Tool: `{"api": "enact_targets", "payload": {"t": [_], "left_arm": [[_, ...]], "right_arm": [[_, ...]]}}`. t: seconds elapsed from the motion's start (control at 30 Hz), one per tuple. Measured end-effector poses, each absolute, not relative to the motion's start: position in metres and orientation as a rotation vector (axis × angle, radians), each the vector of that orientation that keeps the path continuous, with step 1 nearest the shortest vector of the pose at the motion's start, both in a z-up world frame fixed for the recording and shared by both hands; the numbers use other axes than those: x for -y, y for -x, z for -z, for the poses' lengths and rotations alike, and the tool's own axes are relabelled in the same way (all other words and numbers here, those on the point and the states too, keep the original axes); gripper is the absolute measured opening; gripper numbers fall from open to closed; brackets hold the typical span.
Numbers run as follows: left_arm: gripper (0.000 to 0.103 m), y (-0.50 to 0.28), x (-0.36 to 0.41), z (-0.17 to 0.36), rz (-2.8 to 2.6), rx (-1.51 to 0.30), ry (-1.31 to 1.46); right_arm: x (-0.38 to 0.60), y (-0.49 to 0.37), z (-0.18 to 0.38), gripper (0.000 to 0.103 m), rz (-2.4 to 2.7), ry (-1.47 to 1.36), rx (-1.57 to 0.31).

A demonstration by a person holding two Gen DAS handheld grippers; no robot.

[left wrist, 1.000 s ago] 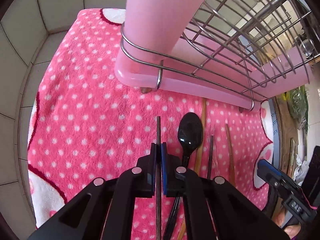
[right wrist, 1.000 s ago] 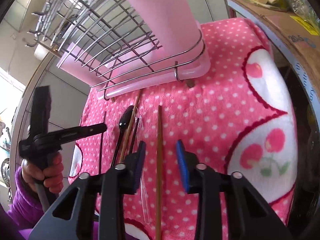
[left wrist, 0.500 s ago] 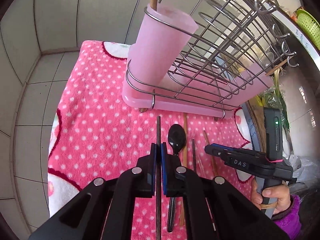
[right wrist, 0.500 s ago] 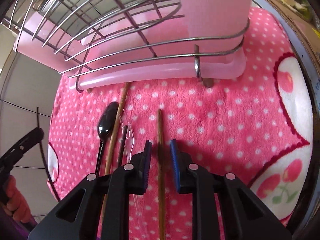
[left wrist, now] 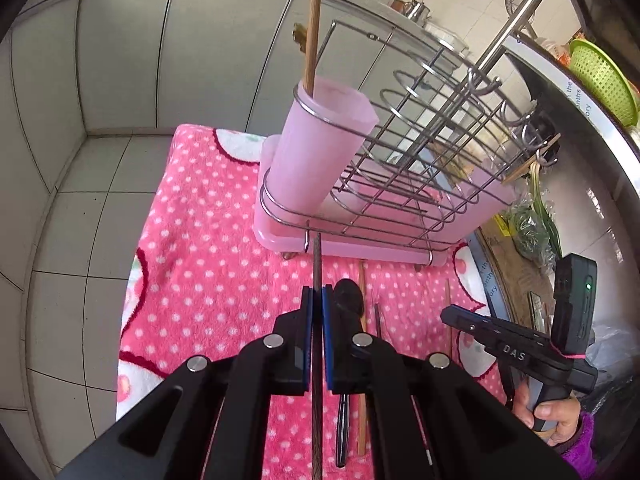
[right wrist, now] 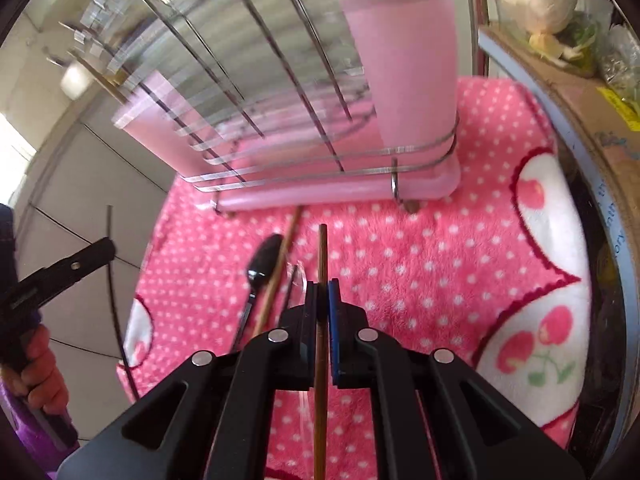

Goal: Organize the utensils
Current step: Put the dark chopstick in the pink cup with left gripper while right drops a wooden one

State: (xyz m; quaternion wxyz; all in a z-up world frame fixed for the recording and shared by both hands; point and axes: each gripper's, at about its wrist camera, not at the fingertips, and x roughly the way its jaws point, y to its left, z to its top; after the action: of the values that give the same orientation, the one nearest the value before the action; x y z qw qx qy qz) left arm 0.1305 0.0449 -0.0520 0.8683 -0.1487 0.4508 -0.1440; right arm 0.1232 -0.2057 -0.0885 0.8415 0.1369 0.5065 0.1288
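My left gripper (left wrist: 316,300) is shut on a dark chopstick (left wrist: 317,264) and holds it well above the pink dotted towel (left wrist: 208,264), pointing at the pink utensil cup (left wrist: 316,160) in the wire dish rack (left wrist: 432,168). One wooden chopstick (left wrist: 312,24) stands in that cup. My right gripper (right wrist: 322,294) is shut on a brown chopstick (right wrist: 322,248) just above the towel (right wrist: 420,264). A black spoon (right wrist: 262,264), a wooden chopstick (right wrist: 280,268) and a thin dark stick (right wrist: 291,280) lie to its left.
The rack's pink drip tray (right wrist: 320,194) stands at the back of the towel. A tiled wall (left wrist: 80,120) is at the left. A cardboard box with vegetables (right wrist: 560,60) and a green basket (left wrist: 600,76) are at the right.
My left gripper has risen and pulled back with the dark chopstick. My right gripper has closed on the brown chopstick and begun lifting it.
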Motion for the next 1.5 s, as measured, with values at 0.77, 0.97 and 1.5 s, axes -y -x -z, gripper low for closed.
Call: {"api": "enact_targets", "payload": {"t": [0.77,0.97,1.5], "left_arm": [[0.004,-0.123,-0.045,-0.081,0.301,-0.439,0.345],[0.004,-0.144,-0.032,-0.102,0.247,-0.342,0.302],[0.004,-0.193,-0.020,-0.102,0.117,-0.163,0.247]], "right_arm": [[0.278,-0.085,-0.106,0.006,-0.206,-0.277,-0.467],[0.290,-0.103,-0.143,0.006,-0.167,-0.284,-0.326],[0.292,-0.174,-0.143,0.006,-0.070,-0.235,-0.132]]}}
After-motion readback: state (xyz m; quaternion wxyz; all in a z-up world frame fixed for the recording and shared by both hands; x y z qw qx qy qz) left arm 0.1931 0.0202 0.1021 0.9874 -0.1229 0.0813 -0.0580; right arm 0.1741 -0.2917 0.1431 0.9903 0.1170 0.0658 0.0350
